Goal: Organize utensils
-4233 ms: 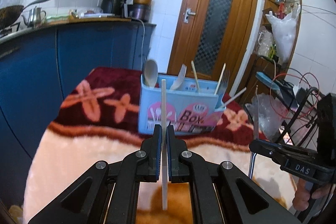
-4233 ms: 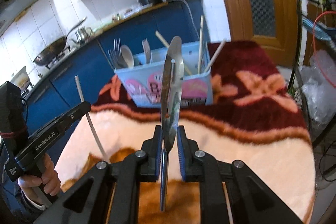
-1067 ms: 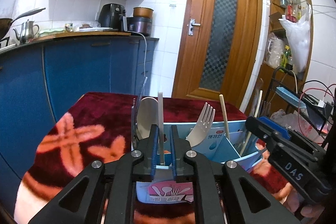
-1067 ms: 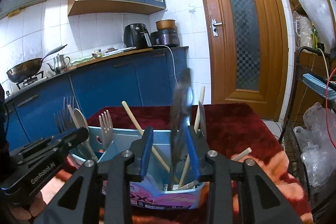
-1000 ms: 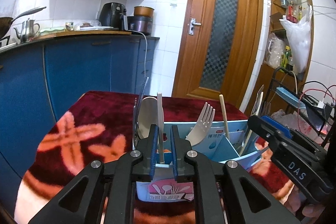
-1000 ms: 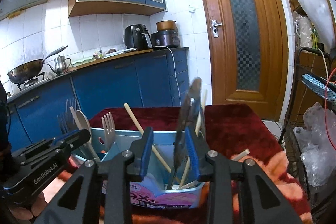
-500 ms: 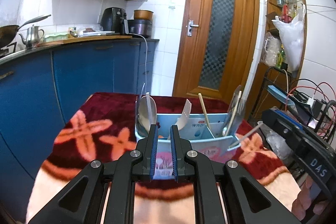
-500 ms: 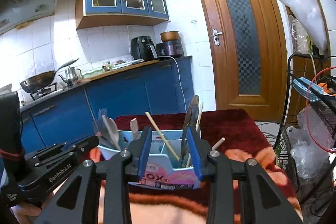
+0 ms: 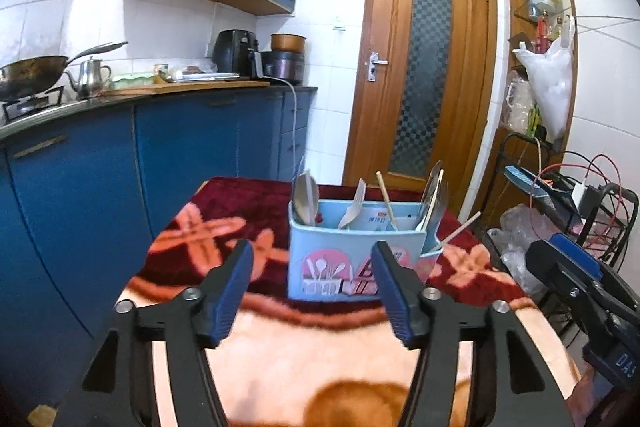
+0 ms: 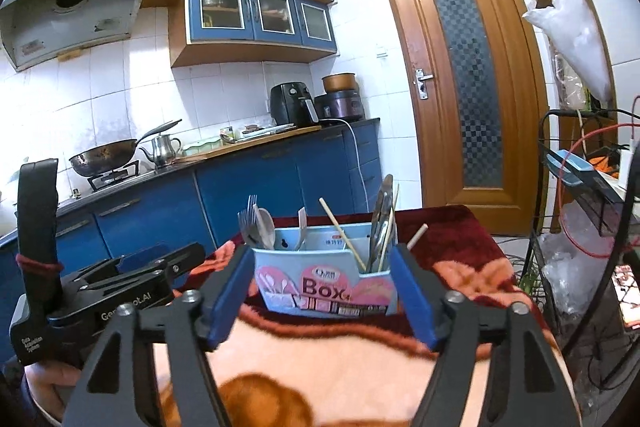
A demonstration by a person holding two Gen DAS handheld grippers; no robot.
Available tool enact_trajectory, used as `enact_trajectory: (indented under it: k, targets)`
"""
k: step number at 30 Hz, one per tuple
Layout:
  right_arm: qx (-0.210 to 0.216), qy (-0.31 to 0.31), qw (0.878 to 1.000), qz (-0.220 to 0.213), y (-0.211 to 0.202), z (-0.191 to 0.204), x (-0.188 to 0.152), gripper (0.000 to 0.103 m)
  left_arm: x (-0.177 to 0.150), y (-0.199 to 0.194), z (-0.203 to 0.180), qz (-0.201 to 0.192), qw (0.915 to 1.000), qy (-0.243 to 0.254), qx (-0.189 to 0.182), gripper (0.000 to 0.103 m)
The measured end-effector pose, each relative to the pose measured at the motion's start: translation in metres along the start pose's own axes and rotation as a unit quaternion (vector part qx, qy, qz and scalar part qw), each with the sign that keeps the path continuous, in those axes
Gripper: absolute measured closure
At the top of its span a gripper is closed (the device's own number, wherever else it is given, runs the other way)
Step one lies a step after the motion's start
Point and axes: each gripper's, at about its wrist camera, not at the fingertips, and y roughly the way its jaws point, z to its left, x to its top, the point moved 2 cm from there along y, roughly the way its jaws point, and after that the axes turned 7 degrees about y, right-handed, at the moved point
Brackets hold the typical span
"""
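Observation:
A light blue utensil box [image 9: 356, 259] [image 10: 326, 283] with pink pictures stands on the dark red far end of the blanket-covered table. Spoons, forks, chopsticks and a metal spatula [image 10: 382, 219] stand upright in its compartments. My left gripper [image 9: 312, 291] hovers short of the box over the peach part of the blanket; its jaws are opening and nothing is between them. My right gripper [image 10: 320, 301] also hangs short of the box, jaws opening and empty. In the right wrist view the left gripper's body is at the lower left, held by a hand [image 10: 44, 391].
A fleecy blanket [image 9: 360, 359] in peach and dark red covers the table. Blue kitchen cabinets [image 9: 160, 147] with a wok and kettle run along the left. A wooden door [image 9: 424, 83] stands behind. A wire rack [image 9: 568, 195] with cables and bags crowds the right side.
Both grippers let go of their utensils in the box, the left a chopstick, the right the metal spatula. Both drew back from it and their jaws spread wide.

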Motion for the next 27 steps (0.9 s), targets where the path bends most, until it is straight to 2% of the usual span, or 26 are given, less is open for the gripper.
enact_trajectory:
  k: [4, 7, 14, 16, 18, 21, 27]
  targets:
    - [-0.003, 0.005, 1.0, 0.005, -0.009, -0.003, -0.011, 0.022, -0.014, -0.014, 0.003, -0.007, 0.9996, 0.005, 0.028, 0.034]
    - [-0.011, 0.01, 1.0, 0.013, -0.012, -0.006, -0.023, 0.013, -0.028, -0.025, 0.002, -0.019, 0.9988, 0.014, 0.043, 0.031]
    - [-0.035, 0.018, 0.999, 0.027, -0.01, -0.016, -0.057, 0.013, -0.061, -0.026, -0.001, -0.028, 0.9974, 0.029, 0.06, 0.029]
    - [-0.051, 0.002, 0.998, 0.021, -0.009, -0.017, -0.068, 0.01, -0.07, -0.021, -0.002, -0.018, 0.9971, 0.034, 0.065, 0.029]
    - [-0.061, -0.012, 0.998, 0.013, -0.009, -0.017, -0.075, 0.004, -0.077, -0.014, -0.002, -0.005, 0.9973, 0.034, 0.065, 0.028]
    - [-0.076, -0.033, 0.997, 0.0, -0.007, -0.018, -0.085, 0.003, -0.089, -0.004, 0.0, 0.016, 0.9971, 0.031, 0.068, 0.029]
    - [-0.09, -0.05, 0.995, 0.006, 0.001, -0.02, -0.097, 0.003, -0.102, 0.005, 0.002, 0.026, 0.9967, 0.023, 0.073, 0.029]
